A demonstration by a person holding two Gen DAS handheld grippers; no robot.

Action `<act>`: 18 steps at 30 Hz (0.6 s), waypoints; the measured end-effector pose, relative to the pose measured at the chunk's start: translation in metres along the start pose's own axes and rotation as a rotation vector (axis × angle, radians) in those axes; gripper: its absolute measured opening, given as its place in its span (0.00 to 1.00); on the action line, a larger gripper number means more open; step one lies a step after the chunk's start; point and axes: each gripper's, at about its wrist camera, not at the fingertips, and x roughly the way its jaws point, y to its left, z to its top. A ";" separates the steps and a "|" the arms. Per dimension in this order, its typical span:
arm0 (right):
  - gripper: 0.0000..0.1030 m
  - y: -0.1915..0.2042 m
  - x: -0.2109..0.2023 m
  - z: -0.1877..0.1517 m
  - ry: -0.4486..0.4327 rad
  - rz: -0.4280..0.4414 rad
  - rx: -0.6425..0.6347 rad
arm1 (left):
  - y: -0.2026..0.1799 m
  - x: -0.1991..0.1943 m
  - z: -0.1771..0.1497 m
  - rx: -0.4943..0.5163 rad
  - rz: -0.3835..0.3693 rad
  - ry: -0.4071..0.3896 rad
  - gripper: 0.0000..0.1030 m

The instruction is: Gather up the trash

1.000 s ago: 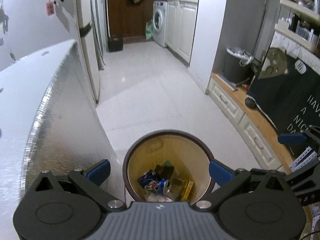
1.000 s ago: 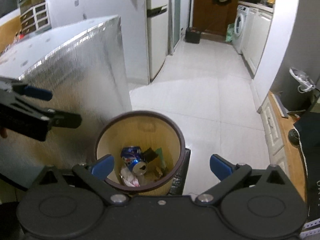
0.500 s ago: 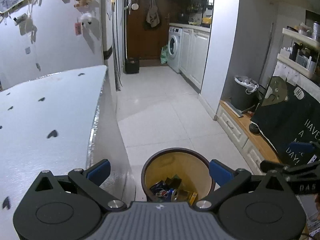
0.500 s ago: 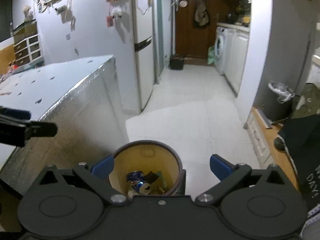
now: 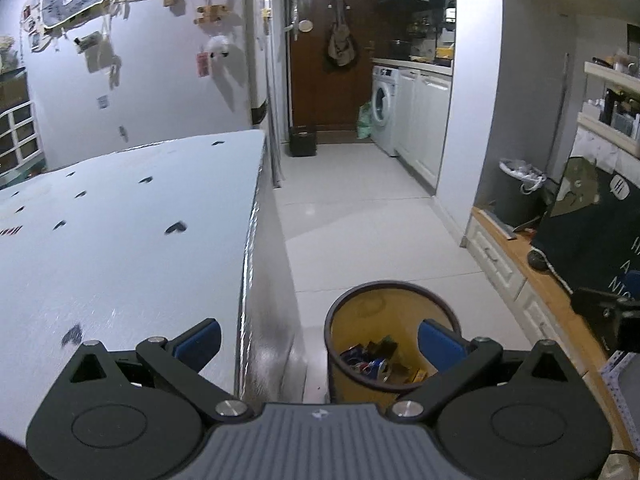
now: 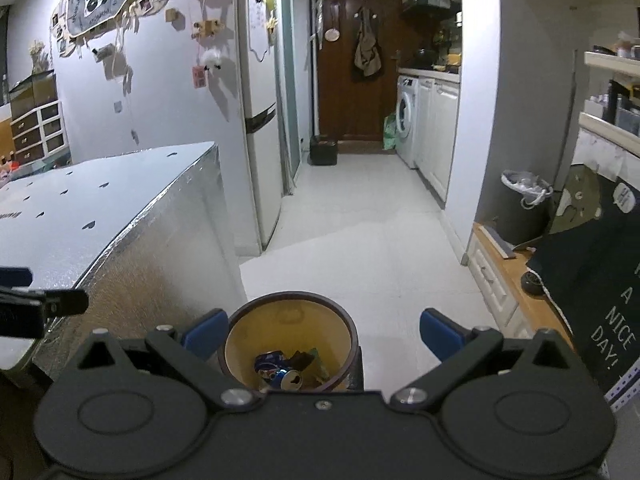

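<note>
Lifting clear of the filled bin

The trash bin (image 5: 390,334) on the floor beside the foil-covered table (image 5: 120,248) holds cans; both left gripper (image 5: 318,338) and right gripper (image 6: 322,332) have risen away, jaws spread and empty, suggesting collection is finished.

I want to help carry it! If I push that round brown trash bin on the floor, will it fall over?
Probably not easily. The trash bin looks wide and stands flat on the tiled floor, so it would likely slide. It seems light: only a crushed blue can and some wrappers lie at its bottom.
</note>
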 end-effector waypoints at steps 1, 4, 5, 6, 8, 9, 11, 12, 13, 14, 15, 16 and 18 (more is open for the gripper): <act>1.00 0.001 -0.001 -0.002 -0.001 -0.006 0.000 | 0.001 -0.001 -0.003 -0.001 0.003 0.002 1.00; 1.00 0.006 -0.006 -0.010 -0.003 -0.021 -0.007 | 0.002 -0.005 -0.013 -0.005 0.015 0.005 1.00; 1.00 0.008 -0.007 -0.013 0.000 -0.027 -0.004 | 0.002 -0.006 -0.015 -0.008 0.017 0.006 1.00; 1.00 0.009 -0.008 -0.014 0.000 -0.032 0.001 | 0.003 -0.007 -0.018 -0.014 0.019 0.006 1.00; 1.00 0.010 -0.010 -0.019 -0.004 -0.044 0.008 | 0.003 -0.008 -0.022 -0.013 0.027 0.008 1.00; 1.00 0.010 -0.012 -0.021 -0.007 -0.049 0.010 | 0.003 -0.008 -0.025 -0.009 0.036 0.005 1.00; 1.00 0.012 -0.014 -0.026 -0.014 -0.060 0.011 | 0.002 -0.011 -0.029 -0.001 0.053 -0.008 1.00; 1.00 0.013 -0.015 -0.029 -0.016 -0.067 0.011 | 0.002 -0.011 -0.032 -0.001 0.060 -0.013 1.00; 1.00 0.014 -0.016 -0.031 -0.020 -0.070 0.011 | 0.001 -0.012 -0.034 -0.003 0.064 -0.015 1.00; 1.00 0.015 -0.018 -0.034 -0.024 -0.074 0.011 | 0.002 -0.012 -0.036 -0.007 0.064 -0.017 1.00; 1.00 0.015 -0.019 -0.036 -0.026 -0.075 0.010 | 0.003 -0.012 -0.038 -0.010 0.063 -0.018 1.00; 1.00 0.016 -0.020 -0.039 -0.029 -0.077 0.009 | 0.003 -0.012 -0.040 -0.013 0.062 -0.018 1.00; 1.00 0.018 -0.022 -0.044 -0.032 -0.082 0.005 | 0.003 -0.013 -0.044 -0.014 0.065 -0.020 1.00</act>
